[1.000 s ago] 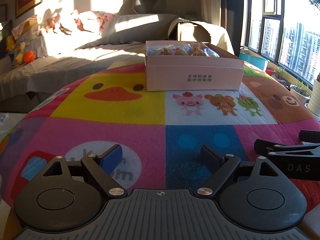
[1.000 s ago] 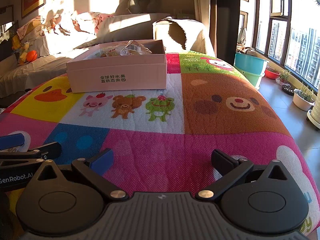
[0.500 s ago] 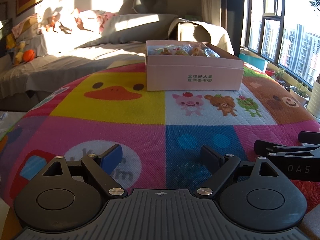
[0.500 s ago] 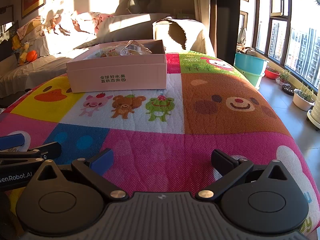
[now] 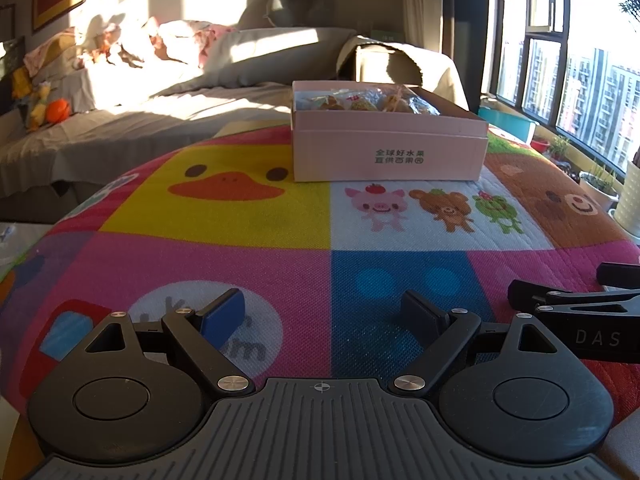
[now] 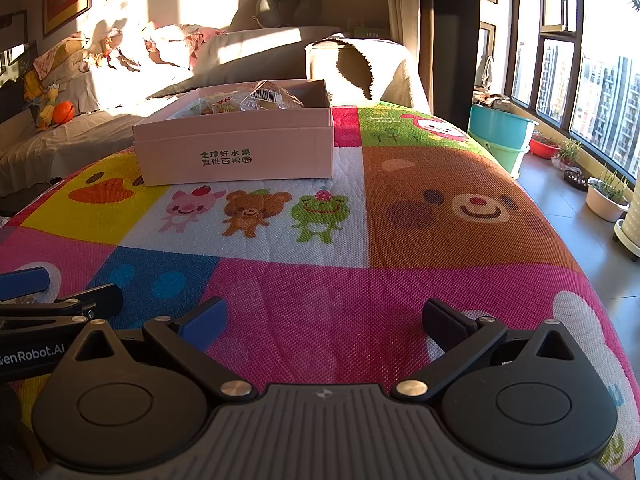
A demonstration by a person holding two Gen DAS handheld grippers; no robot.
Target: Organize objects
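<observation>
Sunlit room: a cartoon-animal play mat [image 5: 248, 256] carries a pink box [image 5: 388, 152] of wrapped snacks; left gripper [image 5: 324, 314] and right gripper [image 6: 326, 318] gape wide, empty.

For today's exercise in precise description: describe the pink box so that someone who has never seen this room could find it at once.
Start at the colourful cartoon-animal play mat that covers the surface in front of the sofa. At its far end, just beyond the printed pig, bear and frog, sits the shallow pink cardboard box. It is the only box on the mat, lidless, with green Chinese characters on its front and clear-wrapped snack packets inside.
</observation>
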